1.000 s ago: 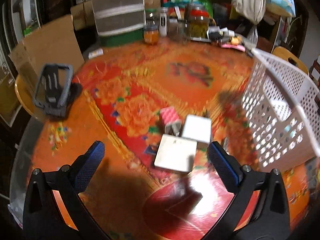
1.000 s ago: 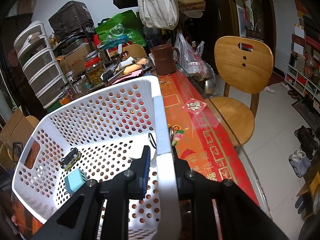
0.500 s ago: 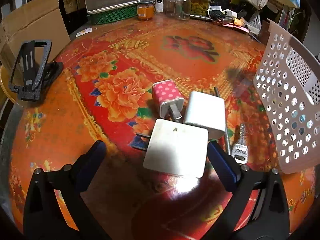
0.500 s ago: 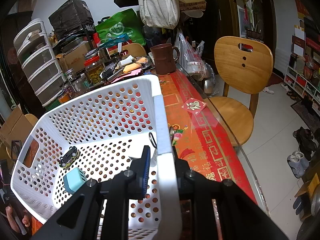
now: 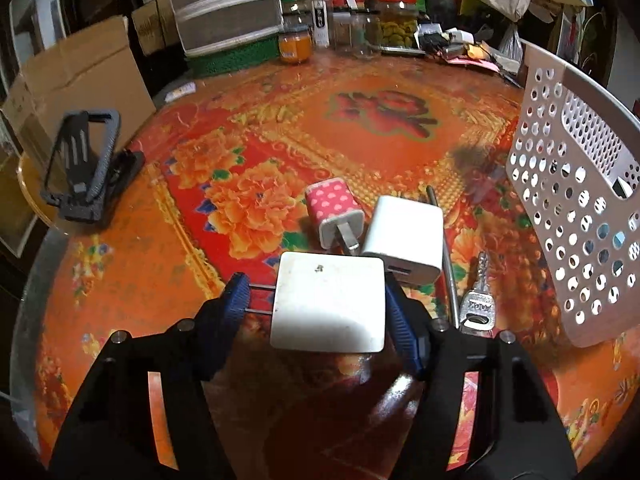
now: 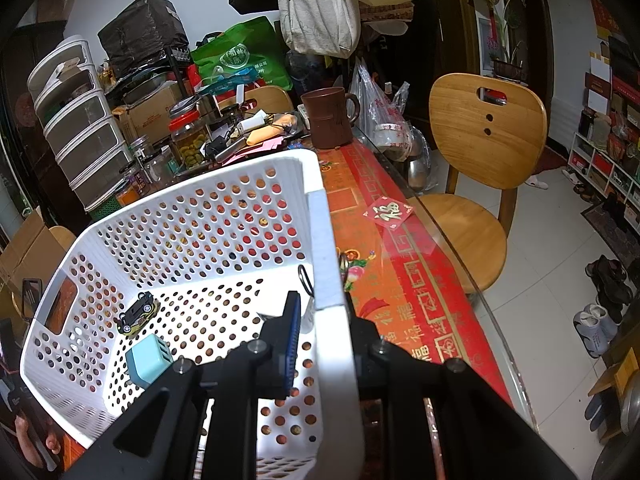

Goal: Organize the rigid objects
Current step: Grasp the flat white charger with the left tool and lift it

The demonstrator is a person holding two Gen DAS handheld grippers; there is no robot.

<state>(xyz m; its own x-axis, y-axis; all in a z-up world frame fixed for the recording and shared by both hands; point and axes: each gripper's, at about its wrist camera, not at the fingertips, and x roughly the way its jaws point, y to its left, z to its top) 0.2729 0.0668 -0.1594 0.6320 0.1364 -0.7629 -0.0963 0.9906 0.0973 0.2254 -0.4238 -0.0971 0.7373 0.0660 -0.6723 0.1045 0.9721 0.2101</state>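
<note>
In the left wrist view my left gripper (image 5: 320,304) is shut on a flat white square charger (image 5: 328,304), its prongs pointing left against the left pad. Just beyond lie a pink dotted charger (image 5: 334,210), a second white charger (image 5: 404,236), a key (image 5: 478,300) and a thin metal rod (image 5: 442,240). The white perforated basket (image 5: 576,216) stands at the right. In the right wrist view my right gripper (image 6: 320,344) is shut on the basket's near wall (image 6: 328,280). Inside lie a toy car (image 6: 138,312) and a light blue charger (image 6: 148,360).
A black phone stand (image 5: 86,164) sits at the table's left edge. Jars (image 5: 394,16) and clutter line the far edge. A brown mug (image 6: 330,118) stands beyond the basket. A wooden chair (image 6: 476,152) stands right of the table. The cloth is red and orange.
My left gripper moved down and forward to the flat white charger, then closed its fingers on it. The right gripper kept hold of the basket wall, almost still.
</note>
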